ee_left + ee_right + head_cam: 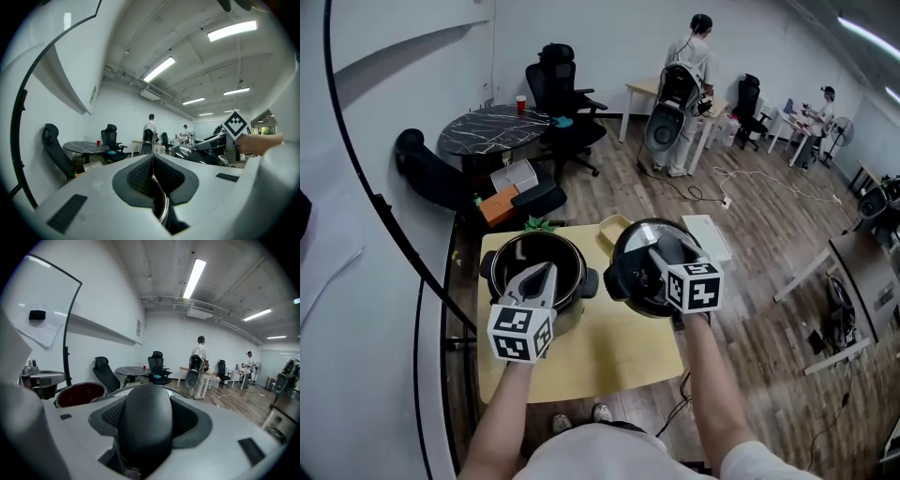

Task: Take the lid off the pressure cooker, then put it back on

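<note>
Forearms [508, 412] reach forward side by side. Right claw [662, 251] clamps the lid handle [143, 420]; left claw [540, 275] pinches the pressure cooker rim [162, 206].

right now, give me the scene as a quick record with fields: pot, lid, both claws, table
pot: open, standing on the yellow table
lid: off the pot, just to its right, tilted
left claw: shut on the pot's thin metal rim
right claw: shut on the lid's black handle
task stage: lid is off, not yet put back
unclear: whether the lid's edge touches the pot or the table
</note>
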### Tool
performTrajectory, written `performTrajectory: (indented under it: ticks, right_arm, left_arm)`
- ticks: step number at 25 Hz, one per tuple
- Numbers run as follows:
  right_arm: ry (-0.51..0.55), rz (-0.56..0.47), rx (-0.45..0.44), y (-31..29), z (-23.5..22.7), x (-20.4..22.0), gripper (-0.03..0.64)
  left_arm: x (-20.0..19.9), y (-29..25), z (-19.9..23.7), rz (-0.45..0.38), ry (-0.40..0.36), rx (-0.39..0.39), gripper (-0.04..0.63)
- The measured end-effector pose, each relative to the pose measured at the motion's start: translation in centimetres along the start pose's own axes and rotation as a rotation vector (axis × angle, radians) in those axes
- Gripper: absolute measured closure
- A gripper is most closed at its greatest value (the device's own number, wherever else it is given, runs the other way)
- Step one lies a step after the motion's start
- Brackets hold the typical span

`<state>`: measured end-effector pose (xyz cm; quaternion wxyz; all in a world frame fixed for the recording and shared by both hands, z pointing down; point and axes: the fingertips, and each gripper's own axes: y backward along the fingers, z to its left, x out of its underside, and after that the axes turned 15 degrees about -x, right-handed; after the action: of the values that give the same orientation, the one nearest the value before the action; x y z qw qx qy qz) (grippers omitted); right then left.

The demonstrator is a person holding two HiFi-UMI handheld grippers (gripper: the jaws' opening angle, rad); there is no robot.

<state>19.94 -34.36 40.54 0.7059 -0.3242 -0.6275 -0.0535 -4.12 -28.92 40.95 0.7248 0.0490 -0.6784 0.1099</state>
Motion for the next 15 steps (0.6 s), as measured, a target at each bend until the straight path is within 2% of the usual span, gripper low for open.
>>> performTrajectory:
  ticks: [6, 15]
  right_arm:
    - [-0.058, 0.083, 0.035, -0.4, -1.5, 6.3, 0.341]
    - [-0.087, 0.206, 0.01, -3.2, 0.2, 15.8, 0.342]
  left_arm:
    - [-0.3, -1.1, -1.3, -0.026, -0.038, 0.032, 0.581]
    - [0.1, -0.5, -2.0, -0.041, -0.057, 0.053, 0.581]
